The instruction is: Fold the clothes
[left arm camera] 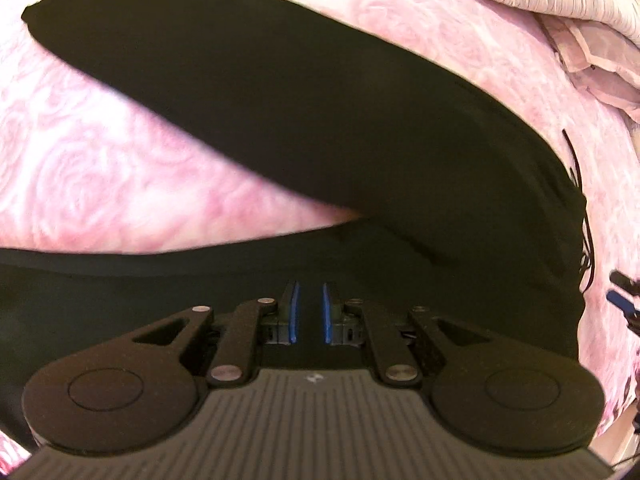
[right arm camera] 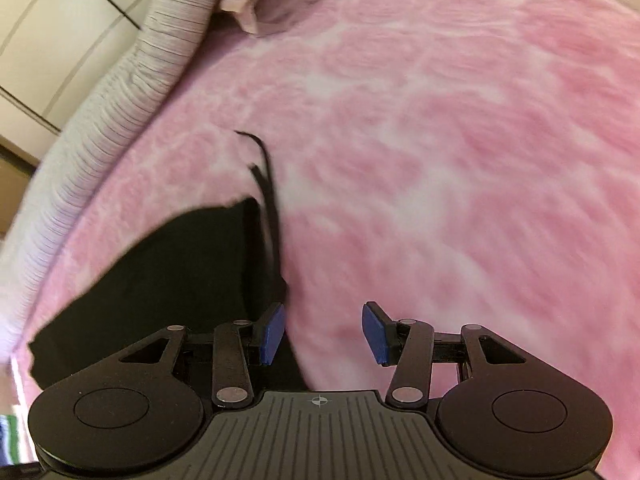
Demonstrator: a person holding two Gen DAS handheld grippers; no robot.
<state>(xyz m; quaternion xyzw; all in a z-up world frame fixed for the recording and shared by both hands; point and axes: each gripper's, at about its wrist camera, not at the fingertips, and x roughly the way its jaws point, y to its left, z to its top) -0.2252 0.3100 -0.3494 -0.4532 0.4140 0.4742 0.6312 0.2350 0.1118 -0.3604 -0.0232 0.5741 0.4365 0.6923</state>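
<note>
Left hand-held gripper (left arm camera: 311, 312) nearly pressed together over black pants (left arm camera: 320, 120) spread on the pink bed (left arm camera: 100, 160); we can't tell if cloth's pinched. Right hand-held gripper (right arm camera: 324, 332) spread wide, at the pants' waistband drawstring (right arm camera: 266, 184).

A bedroom — pink rose bedspread (left arm camera: 100, 152), striped pillow (right arm camera: 100, 120) (wardrobe (right arm camera: 48, 40) behind)

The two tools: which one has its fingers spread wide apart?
The right tool: its blue pads stand far apart over the pink blanket. The left tool leaves only a narrow gap, above the black trousers.
</note>
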